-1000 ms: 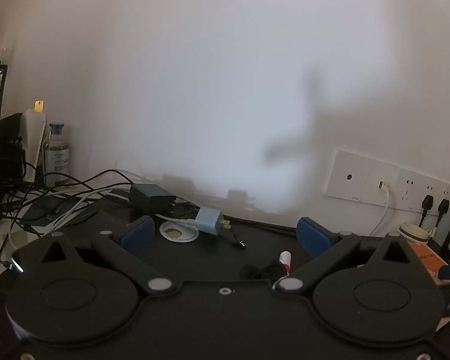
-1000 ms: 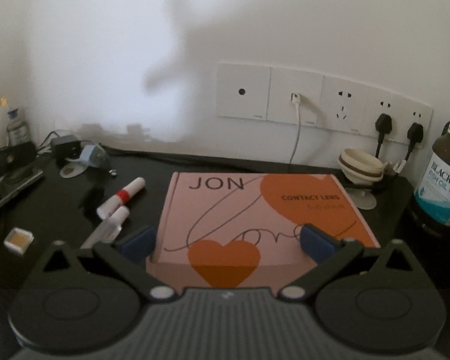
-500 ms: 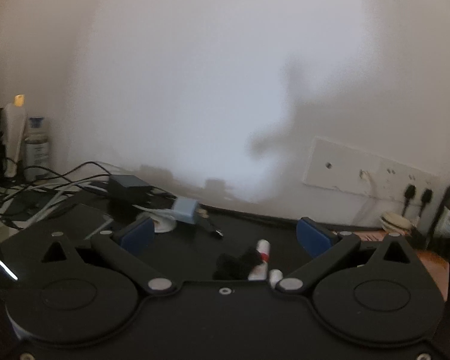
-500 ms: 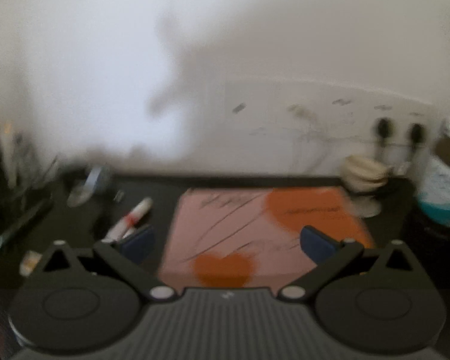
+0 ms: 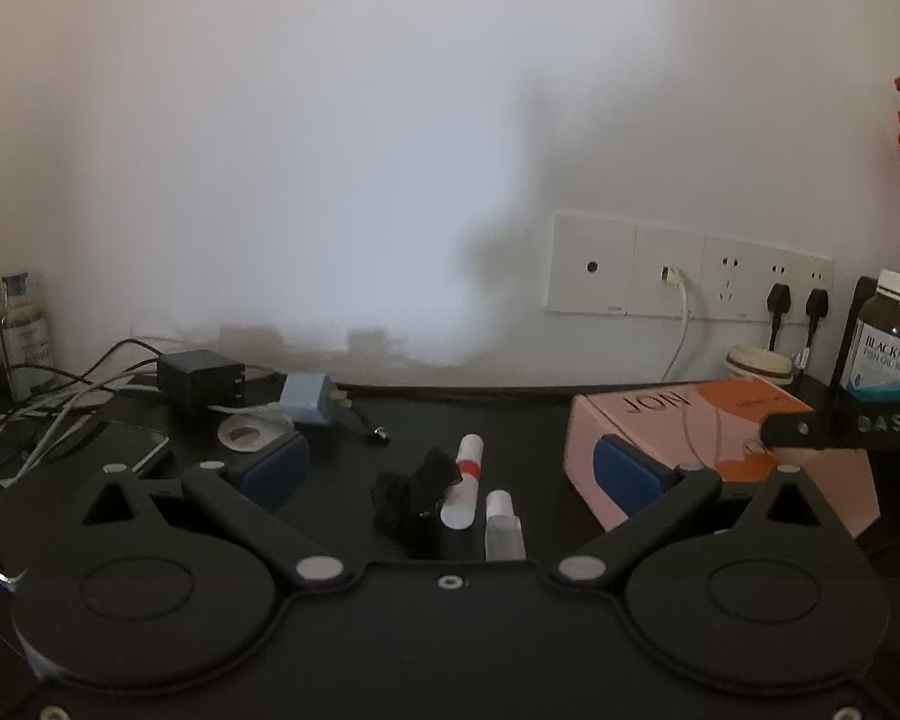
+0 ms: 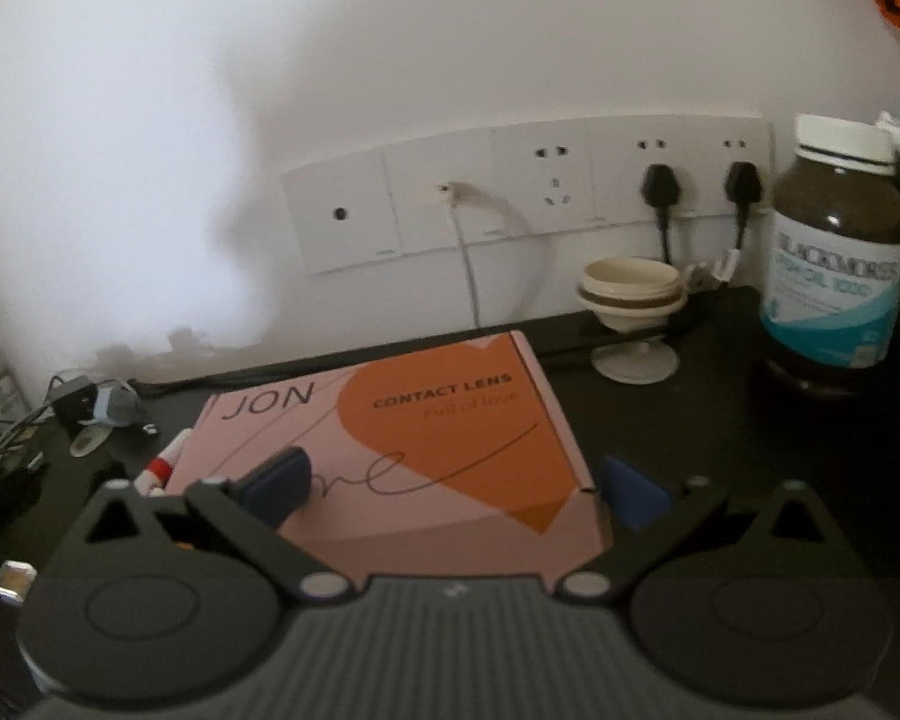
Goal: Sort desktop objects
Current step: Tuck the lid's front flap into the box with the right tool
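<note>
A pink and orange contact lens box lies flat on the black desk. My right gripper is open and low over the box's near end. Its left pad overlaps the lid, and its right pad is beside the box's right corner. In the left wrist view the same box sits to the right. My left gripper is open. Between its fingers lie a white tube with a red band, a second white tube and a crumpled black item.
A brown fish oil bottle stands at the right, with a cream cup beside it under the wall sockets. At the left are a black charger, a blue adapter, a tape roll, a phone and tangled cables.
The left gripper swung right, bringing the tubes between its fingers and the pink box into view. The right gripper shifted right and tilted over the box. Both stay open.
</note>
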`<state>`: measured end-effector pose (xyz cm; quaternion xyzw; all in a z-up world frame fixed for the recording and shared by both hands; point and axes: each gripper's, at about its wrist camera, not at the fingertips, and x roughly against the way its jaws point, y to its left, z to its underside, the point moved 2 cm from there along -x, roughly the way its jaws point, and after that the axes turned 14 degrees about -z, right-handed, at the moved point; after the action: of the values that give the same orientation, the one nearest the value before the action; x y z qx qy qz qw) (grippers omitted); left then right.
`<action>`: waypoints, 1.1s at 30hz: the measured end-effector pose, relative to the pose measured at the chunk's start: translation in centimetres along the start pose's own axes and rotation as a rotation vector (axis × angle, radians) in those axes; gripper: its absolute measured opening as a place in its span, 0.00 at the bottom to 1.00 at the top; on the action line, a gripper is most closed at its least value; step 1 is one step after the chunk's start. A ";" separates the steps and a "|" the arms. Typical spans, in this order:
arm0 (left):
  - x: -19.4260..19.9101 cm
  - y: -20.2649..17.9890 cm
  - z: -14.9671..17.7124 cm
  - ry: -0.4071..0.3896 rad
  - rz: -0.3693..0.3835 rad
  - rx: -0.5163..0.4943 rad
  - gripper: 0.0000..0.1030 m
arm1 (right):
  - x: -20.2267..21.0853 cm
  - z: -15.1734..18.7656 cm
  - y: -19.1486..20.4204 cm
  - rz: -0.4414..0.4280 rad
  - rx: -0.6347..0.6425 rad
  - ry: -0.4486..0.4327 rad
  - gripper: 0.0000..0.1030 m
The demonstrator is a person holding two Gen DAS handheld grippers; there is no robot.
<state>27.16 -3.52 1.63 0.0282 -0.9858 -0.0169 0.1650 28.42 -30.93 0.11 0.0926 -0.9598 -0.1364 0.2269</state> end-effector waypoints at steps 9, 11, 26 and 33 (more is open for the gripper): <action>0.0 -1.3 0.7 -0.009 0.022 -0.089 1.00 | -1.6 0.3 1.9 0.015 -0.038 -0.044 0.99; 0.1 -2.1 1.1 -0.016 0.030 -0.129 1.00 | -1.4 0.5 1.7 -0.003 -0.059 -0.042 0.99; -1.2 -4.0 1.6 0.030 0.047 -0.148 1.00 | 0.9 0.6 0.4 -0.210 -0.099 -0.025 0.99; -1.1 -2.5 1.6 0.046 0.036 -0.095 1.00 | 2.1 0.0 2.5 -0.133 0.141 0.023 0.99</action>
<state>27.78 -5.96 -0.36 0.0028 -0.9801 -0.0602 0.1890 26.33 -29.12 1.74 0.1735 -0.9561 -0.0821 0.2214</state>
